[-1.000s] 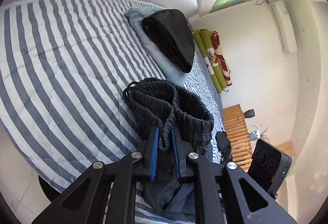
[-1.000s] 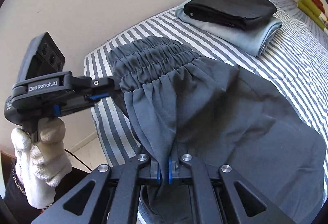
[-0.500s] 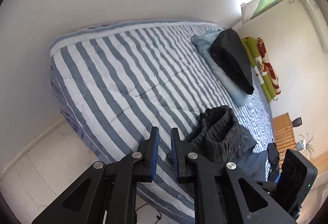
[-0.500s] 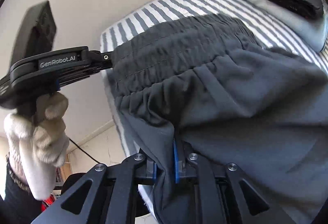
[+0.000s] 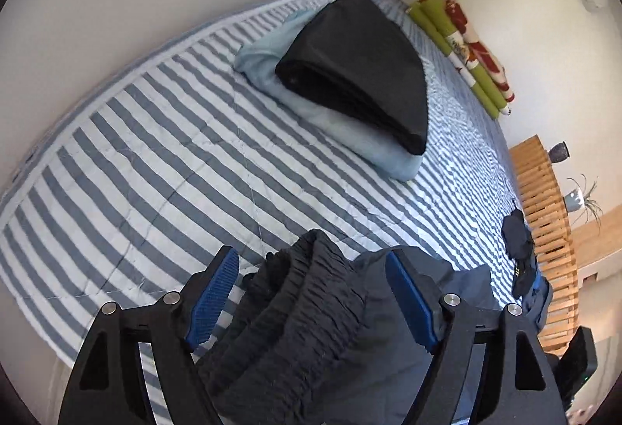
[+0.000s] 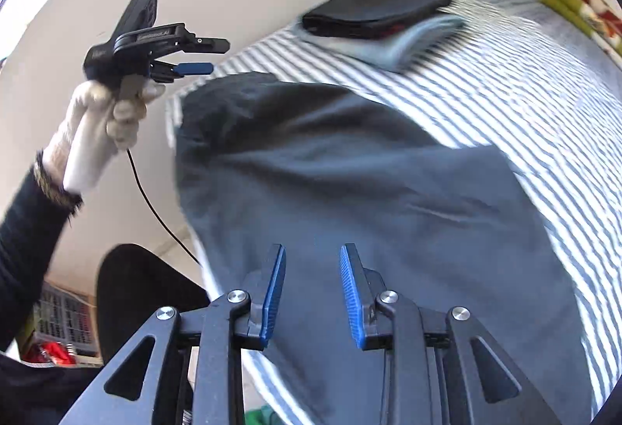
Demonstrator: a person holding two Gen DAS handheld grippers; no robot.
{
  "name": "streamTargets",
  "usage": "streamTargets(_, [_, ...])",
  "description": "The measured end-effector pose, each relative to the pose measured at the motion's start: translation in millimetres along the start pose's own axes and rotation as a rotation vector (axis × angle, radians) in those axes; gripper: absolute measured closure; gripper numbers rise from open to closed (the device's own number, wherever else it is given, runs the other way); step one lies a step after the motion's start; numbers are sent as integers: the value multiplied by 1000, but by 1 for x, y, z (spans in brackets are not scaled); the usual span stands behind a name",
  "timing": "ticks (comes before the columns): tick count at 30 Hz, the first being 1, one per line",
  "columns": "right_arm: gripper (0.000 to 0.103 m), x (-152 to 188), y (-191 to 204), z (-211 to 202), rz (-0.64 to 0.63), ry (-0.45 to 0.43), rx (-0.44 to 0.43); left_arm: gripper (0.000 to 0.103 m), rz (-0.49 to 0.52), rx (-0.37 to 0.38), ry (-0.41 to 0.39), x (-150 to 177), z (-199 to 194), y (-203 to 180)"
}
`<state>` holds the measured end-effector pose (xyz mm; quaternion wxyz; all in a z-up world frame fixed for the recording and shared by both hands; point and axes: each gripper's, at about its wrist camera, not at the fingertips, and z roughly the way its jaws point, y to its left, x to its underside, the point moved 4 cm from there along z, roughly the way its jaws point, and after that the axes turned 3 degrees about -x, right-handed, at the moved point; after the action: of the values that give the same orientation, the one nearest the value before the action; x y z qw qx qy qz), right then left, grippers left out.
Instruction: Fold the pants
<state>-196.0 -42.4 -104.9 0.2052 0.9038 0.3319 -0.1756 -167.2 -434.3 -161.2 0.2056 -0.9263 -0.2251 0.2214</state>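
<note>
Dark grey pants (image 6: 350,191) lie spread on the striped bed (image 6: 525,83), waistband toward the bed's near-left corner. In the left wrist view the gathered waistband (image 5: 307,312) lies below and between the wide-apart fingers of my left gripper (image 5: 311,257), which is open. The right wrist view shows that left gripper (image 6: 217,56) in a gloved hand, raised clear of the pants. My right gripper (image 6: 313,250) is open over the pants' near part, nothing pinched between its blue pads (image 6: 272,289).
A folded black garment (image 5: 350,67) lies on a folded light-blue one (image 5: 361,137) further up the bed. Green and red rolls (image 5: 466,48) line the far wall. A wooden slatted bench (image 5: 544,211) stands beside the bed. A black round seat (image 6: 147,292) is on the floor.
Both grippers were shut on the lifted pants a second ago. The pants now lie on the bed, both grippers have opened, and the left one has risen off the waistband.
</note>
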Motion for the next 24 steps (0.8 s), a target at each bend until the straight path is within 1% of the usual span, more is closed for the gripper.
streamTargets(1, [75, 6, -15, -3, 14, 7, 26, 22, -18, -4, 41, -4, 13, 4])
streamTargets(2, [75, 8, -31, -6, 33, 10, 53, 22, -21, -15, 64, -5, 25, 2])
streamTargets(5, [74, 21, -68, -12, 97, 27, 116, 22, 32, -70, 130, 9, 49, 1])
streamTargets(7, [73, 28, -95, -12, 94, 43, 201, 22, 76, -109, 159, 22, 60, -4])
streamTargets(8, [73, 34, -107, -8, 100, 58, 230, 22, 109, -129, 155, 26, 62, -7])
streamTargets(10, [73, 43, -126, -2, 154, 89, 207, 24, 157, -175, 133, 29, 65, -12])
streamTargets(12, [73, 52, -135, 4, 177, 105, 206, 40, 180, -226, 119, 32, 64, -13])
streamTargets(13, [73, 57, -138, 6, 175, 109, 217, 43, 182, -233, 107, 33, 61, -14])
streamTargets(14, [73, 61, -139, 9, 174, 113, 224, 51, 181, -235, 93, 34, 58, -15])
streamTargets(15, [73, 65, -141, 11, 177, 117, 227, 64, 183, -249, 67, 35, 51, -16])
streamTargets(17, [73, 76, -146, 11, 183, 124, 235, 75, 168, -269, 21, 36, 36, -18])
streamTargets(18, [73, 80, -147, 10, 179, 126, 240, 78, 158, -274, -7, 37, 26, -18])
streamTargets(20, [73, 84, -148, 8, 170, 130, 260, 80, 149, -300, -88, 35, 0, -20])
streamTargets(21, [73, 84, -148, 9, 167, 131, 270, 80, 144, -299, -129, 34, -12, -19])
streamTargets(22, [73, 84, -148, 9, 163, 132, 281, 80, 140, -288, -147, 32, -20, -18])
streamTargets(23, [73, 85, -150, 9, 156, 136, 292, 78, 131, -290, -149, 28, -19, -14])
streamTargets(24, [72, 88, -153, 7, 151, 143, 309, 73, 112, -294, -123, 27, -11, -7])
